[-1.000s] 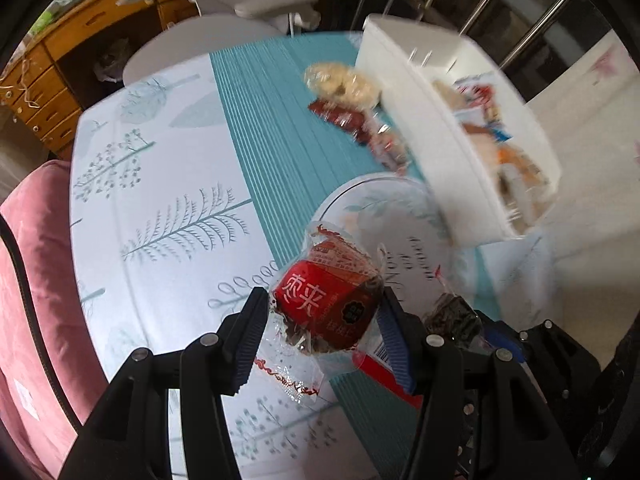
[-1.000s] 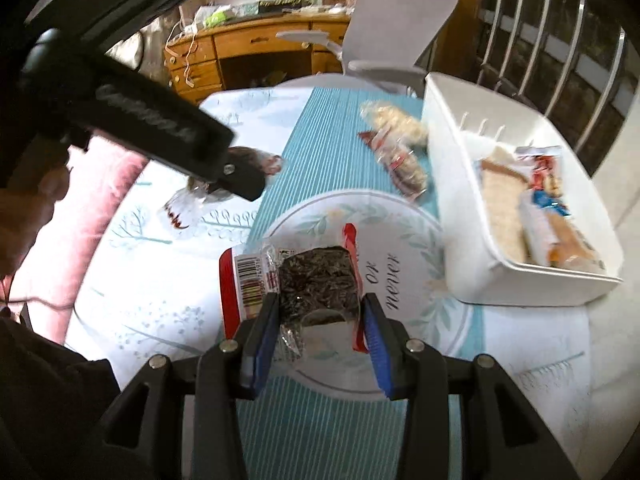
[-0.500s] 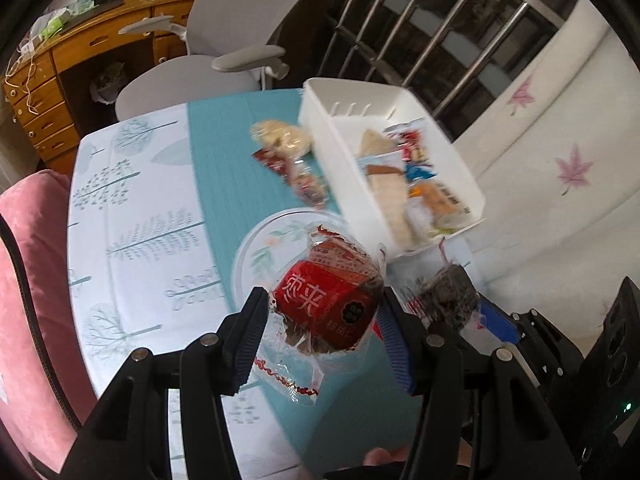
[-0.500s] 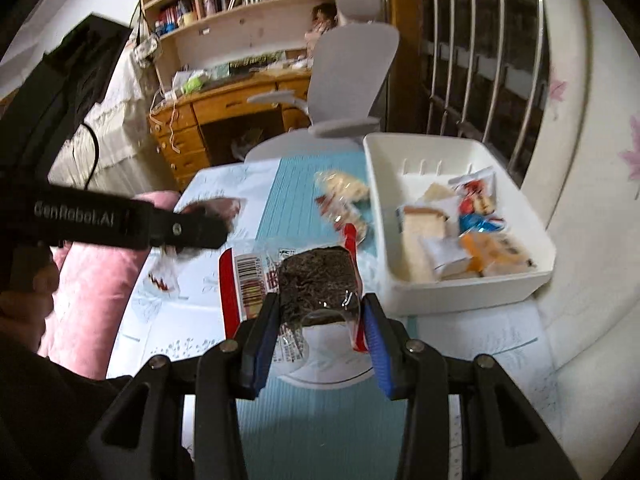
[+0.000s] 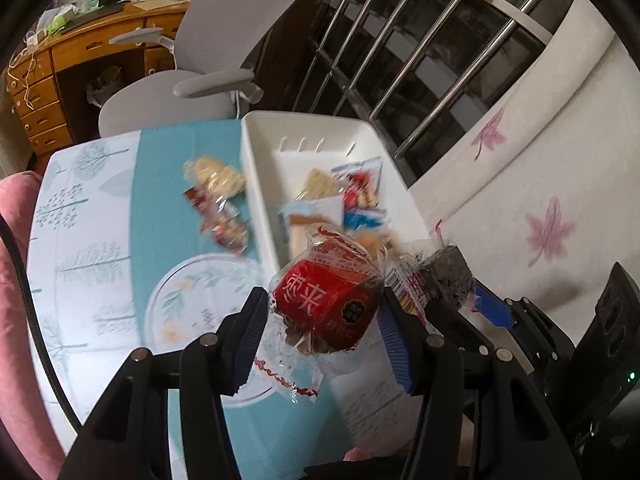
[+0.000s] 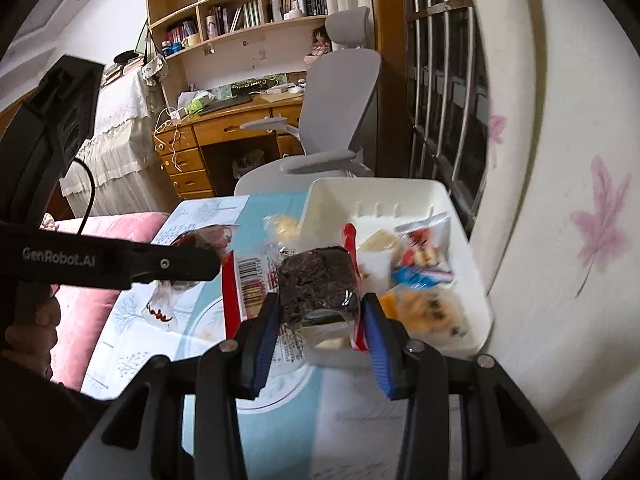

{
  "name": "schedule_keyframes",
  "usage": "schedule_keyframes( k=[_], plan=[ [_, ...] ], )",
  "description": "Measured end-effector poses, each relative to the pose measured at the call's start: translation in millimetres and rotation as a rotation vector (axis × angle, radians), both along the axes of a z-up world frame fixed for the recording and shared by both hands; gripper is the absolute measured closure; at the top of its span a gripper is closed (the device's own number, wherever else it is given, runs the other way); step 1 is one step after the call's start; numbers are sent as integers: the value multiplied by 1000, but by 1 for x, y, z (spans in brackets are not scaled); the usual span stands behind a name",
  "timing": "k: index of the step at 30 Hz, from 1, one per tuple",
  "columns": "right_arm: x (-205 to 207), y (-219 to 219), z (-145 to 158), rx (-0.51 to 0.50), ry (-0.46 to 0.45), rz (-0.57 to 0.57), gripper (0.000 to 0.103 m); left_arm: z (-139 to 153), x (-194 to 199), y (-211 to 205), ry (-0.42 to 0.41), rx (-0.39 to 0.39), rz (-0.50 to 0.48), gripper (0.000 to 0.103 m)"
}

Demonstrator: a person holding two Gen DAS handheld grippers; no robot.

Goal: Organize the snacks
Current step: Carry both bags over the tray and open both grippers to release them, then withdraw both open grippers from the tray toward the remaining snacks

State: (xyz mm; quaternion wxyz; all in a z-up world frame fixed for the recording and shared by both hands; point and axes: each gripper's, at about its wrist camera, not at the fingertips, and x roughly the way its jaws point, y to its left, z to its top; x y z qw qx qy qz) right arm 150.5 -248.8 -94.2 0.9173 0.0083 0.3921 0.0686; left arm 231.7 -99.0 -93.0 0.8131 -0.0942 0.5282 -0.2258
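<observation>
My left gripper [image 5: 322, 320] is shut on a red wrapped snack [image 5: 326, 300] with white characters, held in the air above the table near the white bin [image 5: 256, 184]. My right gripper [image 6: 318, 312] is shut on a dark snack in a clear and red wrapper [image 6: 316, 280], held over the near end of the white bin [image 6: 472, 248]. The bin holds several packets [image 6: 420, 256]. The dark snack [image 5: 448, 276] and the right gripper show at the right of the left wrist view. The left gripper's finger [image 6: 132, 264] crosses the right wrist view at the left.
Two loose snacks [image 5: 216, 196] lie on the teal strip of the tablecloth beside the bin. A round printed plate [image 5: 192, 300] sits below my grippers. A grey office chair [image 5: 208, 64] and a wooden desk [image 6: 224, 132] stand beyond the table. A pink cushion [image 5: 16, 216] lies left, a white wall right.
Both grippers have risen from the plate with their snacks and moved toward the bin. The table looks smaller and the bin now lies under the right gripper's snack.
</observation>
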Motion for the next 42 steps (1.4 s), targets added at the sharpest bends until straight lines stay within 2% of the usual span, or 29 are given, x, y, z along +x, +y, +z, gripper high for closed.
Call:
schedule_keyframes(
  k=[6,13,16,18,21,24,29,42],
  plan=[
    [38,-52,4,9,6,24,62,2,28,-45,-10,-17,36,49],
    [72,-82,3,10,28,42,62,-4,58,-83,-15,-4,62,48],
    [80,-91,2,19,44,44,61,-9,66,-93,-21,21,62,44],
    [83,-93,-2,33,70,59,61,-13,67,-92,-4,28,76,37],
    [85,-95,-4,28,79,67,61,-22,66,-83,42,-20,103,35],
    [84,-94,-6,38,91,71,59,-26,61,-75,56,-14,118,30],
    [82,-86,-12,53,126,68,53,-36,45,-54,98,-30,150,30],
    [59,-30,-51,168,334,39,52,-78,-17,34,241,7,226,30]
  ],
)
